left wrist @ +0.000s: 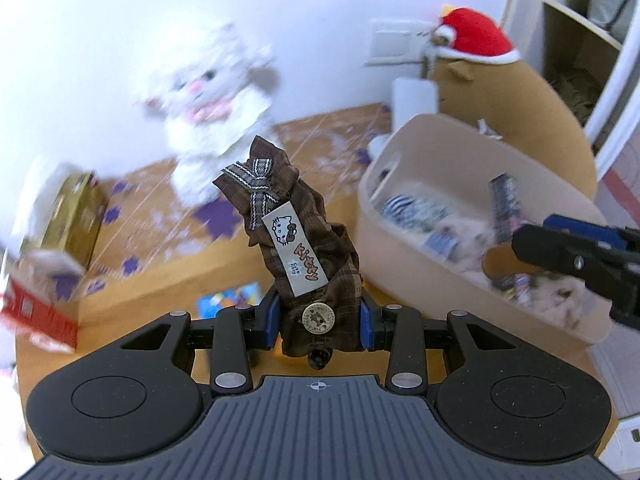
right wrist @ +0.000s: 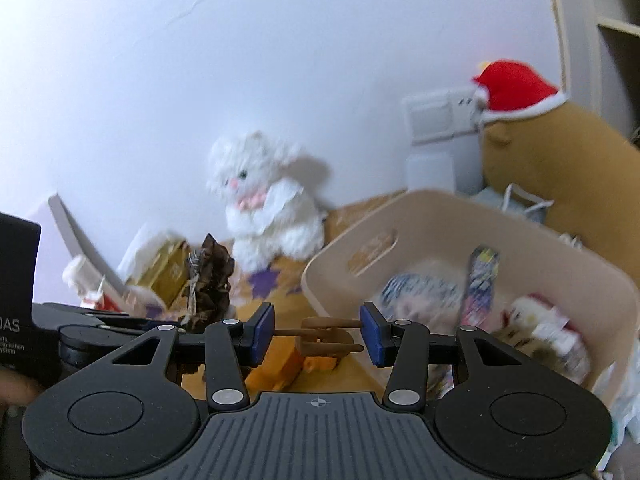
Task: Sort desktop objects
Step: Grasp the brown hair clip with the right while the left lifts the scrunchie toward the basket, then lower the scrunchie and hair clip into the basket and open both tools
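Left tongs (left wrist: 320,322) hold a brown plaid pouch (left wrist: 304,240) by its lower end, blue pads pressed on both flanks; the pouch stands tall above the grip, its bow and cartoon-cat label facing the camera. Right tongs (right wrist: 318,334) are narrowed on a small brown wooden piece (right wrist: 326,338) that spans the gap between the pads; its exact kind cannot be told. The beige bin (left wrist: 460,276), already part-filled with small packets and soft items, sits ahead and to the right of the left tongs, and ahead-right of the right tongs (left wrist: 576,260), which show near its rim in the left wrist view. Judgement: both loads are likely headed for the bin. Risk one: the pouch is gripped low and is floppy, so a quick swing could fold it over or slip it from the pads onto the tabletop (left wrist: 224,280). Risk two: the wooden piece is slim, held near its ends; a small tilt could pivot it loose. Risk three: both tongs converge on one bin and could collide at the rim. White plush cat (left wrist: 208,104) stands beyond the left tongs, well apart.
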{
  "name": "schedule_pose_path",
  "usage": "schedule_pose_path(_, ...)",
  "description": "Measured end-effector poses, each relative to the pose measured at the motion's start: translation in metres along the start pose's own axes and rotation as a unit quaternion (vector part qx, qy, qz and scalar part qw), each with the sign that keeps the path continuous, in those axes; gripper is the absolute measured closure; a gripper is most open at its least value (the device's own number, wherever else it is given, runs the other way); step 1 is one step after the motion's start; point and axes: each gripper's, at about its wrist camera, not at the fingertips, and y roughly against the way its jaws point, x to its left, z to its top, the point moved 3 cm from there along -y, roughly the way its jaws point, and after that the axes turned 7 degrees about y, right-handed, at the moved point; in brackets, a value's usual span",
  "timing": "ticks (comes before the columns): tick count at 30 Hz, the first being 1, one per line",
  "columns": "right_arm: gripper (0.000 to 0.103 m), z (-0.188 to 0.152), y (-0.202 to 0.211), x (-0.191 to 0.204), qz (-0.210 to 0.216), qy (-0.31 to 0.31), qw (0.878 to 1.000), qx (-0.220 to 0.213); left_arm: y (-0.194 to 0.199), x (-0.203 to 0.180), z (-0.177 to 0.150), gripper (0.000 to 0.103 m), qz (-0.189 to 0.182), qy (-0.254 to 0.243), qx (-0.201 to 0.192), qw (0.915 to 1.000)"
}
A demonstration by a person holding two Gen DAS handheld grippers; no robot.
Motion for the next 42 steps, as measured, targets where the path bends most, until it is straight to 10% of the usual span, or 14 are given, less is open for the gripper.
schedule_pose_path(17, 0.059, 0.022, 0.038, -0.105, -0.093, -0.066, 0.992, -0.056, -0.02, -0.107, 0.038, 0.065, -0.041, -0.095, -0.008, 0.9946)
schedule_pose_path(42, 0.058, -0.007, -0.004, -0.128, -0.116, -0.034, 0.992, 0.038, -0.076, -0.13, 0.023, 0.054, -0.014, -0.138, 0.055, 0.9888)
